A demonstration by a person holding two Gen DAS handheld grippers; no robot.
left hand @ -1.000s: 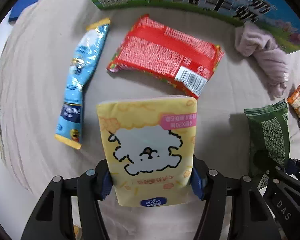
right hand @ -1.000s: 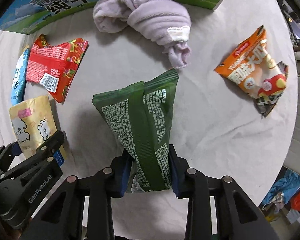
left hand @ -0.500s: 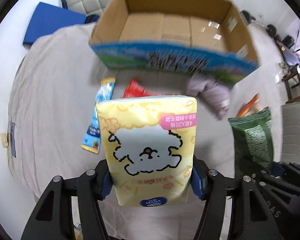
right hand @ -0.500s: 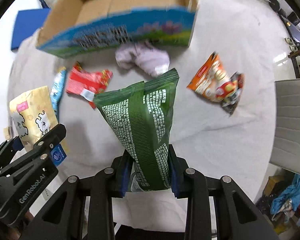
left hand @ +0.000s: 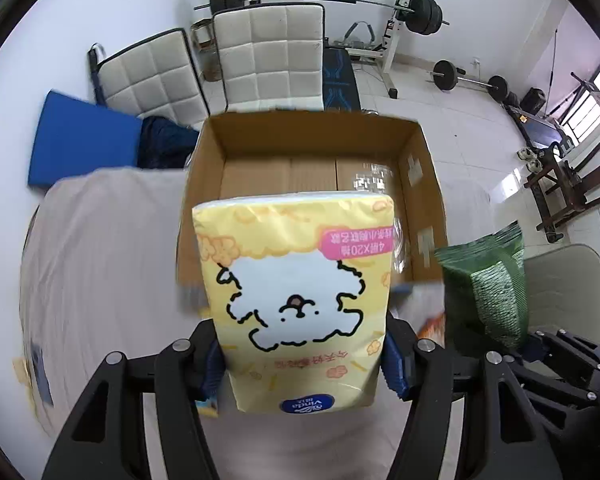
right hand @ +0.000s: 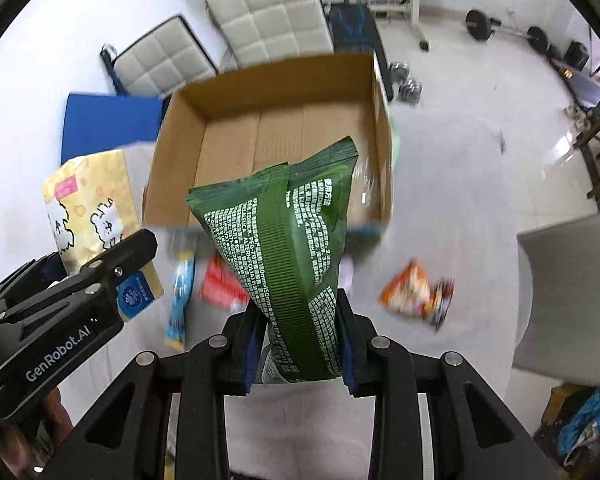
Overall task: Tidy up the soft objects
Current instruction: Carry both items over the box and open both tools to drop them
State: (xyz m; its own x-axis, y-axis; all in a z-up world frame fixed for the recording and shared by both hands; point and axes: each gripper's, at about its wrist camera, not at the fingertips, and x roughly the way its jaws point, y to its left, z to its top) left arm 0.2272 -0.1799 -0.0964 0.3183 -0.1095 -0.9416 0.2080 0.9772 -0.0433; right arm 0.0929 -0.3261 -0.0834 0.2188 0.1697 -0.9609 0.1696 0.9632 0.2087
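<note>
My left gripper (left hand: 304,364) is shut on a yellow tissue pack (left hand: 296,296) with a white cartoon dog, held up in front of an open cardboard box (left hand: 412,148). My right gripper (right hand: 300,352) is shut on a green snack bag (right hand: 284,256), also raised before the cardboard box (right hand: 180,132). The green bag (left hand: 488,292) shows at the right of the left wrist view, and the tissue pack (right hand: 88,208) at the left of the right wrist view. Below on the grey cloth lie a blue packet (right hand: 180,296), a red packet (right hand: 216,288) and an orange snack bag (right hand: 416,296).
The box stands at the far edge of the cloth-covered table (left hand: 92,248). Behind it are white padded chairs (left hand: 272,52), a blue mat (left hand: 80,140) and barbell gear (left hand: 412,8) on a tiled floor. A grey chair (right hand: 568,292) stands at the right.
Both grippers rose and tipped up with their packs still gripped. The table items shrank and slid down the view, and the open box and the room behind came into sight.
</note>
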